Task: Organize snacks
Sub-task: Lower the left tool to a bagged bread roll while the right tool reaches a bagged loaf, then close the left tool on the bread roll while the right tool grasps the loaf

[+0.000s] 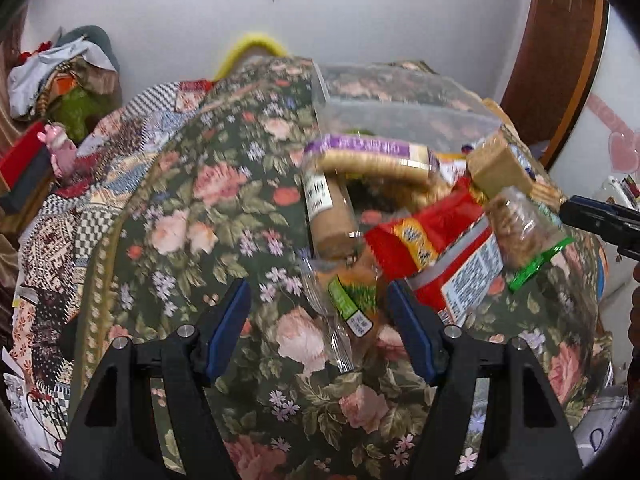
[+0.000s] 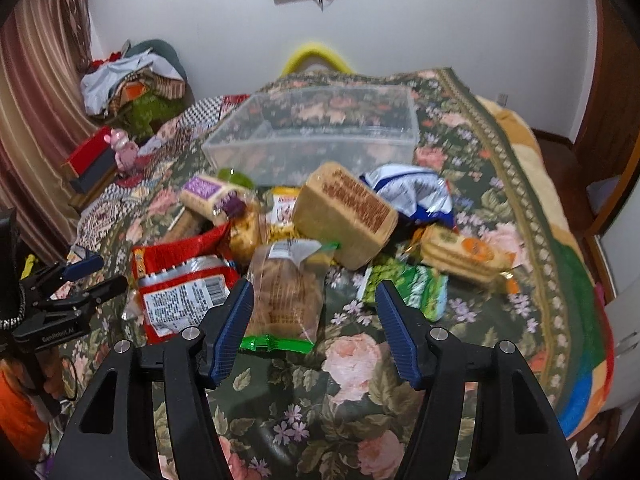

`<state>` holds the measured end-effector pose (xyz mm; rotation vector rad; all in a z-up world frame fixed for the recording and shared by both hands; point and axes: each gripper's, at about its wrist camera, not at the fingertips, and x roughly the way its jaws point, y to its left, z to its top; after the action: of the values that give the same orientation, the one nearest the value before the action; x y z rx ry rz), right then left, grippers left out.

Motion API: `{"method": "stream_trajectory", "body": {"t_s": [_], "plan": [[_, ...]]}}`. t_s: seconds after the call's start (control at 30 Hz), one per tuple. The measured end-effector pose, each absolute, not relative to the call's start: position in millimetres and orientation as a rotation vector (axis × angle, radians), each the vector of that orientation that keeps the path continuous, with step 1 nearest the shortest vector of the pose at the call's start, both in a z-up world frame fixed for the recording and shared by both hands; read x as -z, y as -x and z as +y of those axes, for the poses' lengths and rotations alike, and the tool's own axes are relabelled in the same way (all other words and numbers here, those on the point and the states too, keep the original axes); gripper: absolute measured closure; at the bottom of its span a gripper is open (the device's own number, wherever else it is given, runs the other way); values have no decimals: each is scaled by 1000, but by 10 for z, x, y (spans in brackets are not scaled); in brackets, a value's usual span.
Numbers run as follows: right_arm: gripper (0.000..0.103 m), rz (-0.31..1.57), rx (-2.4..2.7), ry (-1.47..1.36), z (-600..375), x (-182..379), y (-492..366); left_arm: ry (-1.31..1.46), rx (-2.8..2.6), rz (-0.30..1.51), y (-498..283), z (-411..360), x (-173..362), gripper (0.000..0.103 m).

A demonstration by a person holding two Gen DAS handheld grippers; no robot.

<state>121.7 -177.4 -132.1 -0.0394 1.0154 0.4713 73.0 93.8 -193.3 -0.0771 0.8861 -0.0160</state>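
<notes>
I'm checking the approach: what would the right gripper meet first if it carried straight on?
Probably the clear bag of biscuits with the green end strip, lying between the open right gripper fingers' line; depth is uncertain.

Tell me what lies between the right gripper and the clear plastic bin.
In the right wrist view, a heap of snack packs fills the stretch from the right gripper to the clear plastic bin: a clear bag of biscuits nearest, then a tan wafer block.

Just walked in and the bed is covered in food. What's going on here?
A person with a tool in each hand is sorting snacks piled on the floral bedspread. The clear bin behind the pile looks empty. The left tool hangs open over a clear packet, the right tool over a bag of biscuits; neither grips yet.
</notes>
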Motion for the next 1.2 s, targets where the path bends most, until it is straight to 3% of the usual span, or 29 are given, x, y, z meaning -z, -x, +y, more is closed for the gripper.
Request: {"method": "stream_trajectory", "body": {"t_s": [0.83, 1.2], "plan": [[43, 1157, -535, -4, -1578, 1722, -1412, 146, 175, 951, -1252, 757, 2276, 31], [54, 1137, -518, -2, -1621, 1675, -1369, 199, 174, 959, -1333, 713, 2310, 33]]}}
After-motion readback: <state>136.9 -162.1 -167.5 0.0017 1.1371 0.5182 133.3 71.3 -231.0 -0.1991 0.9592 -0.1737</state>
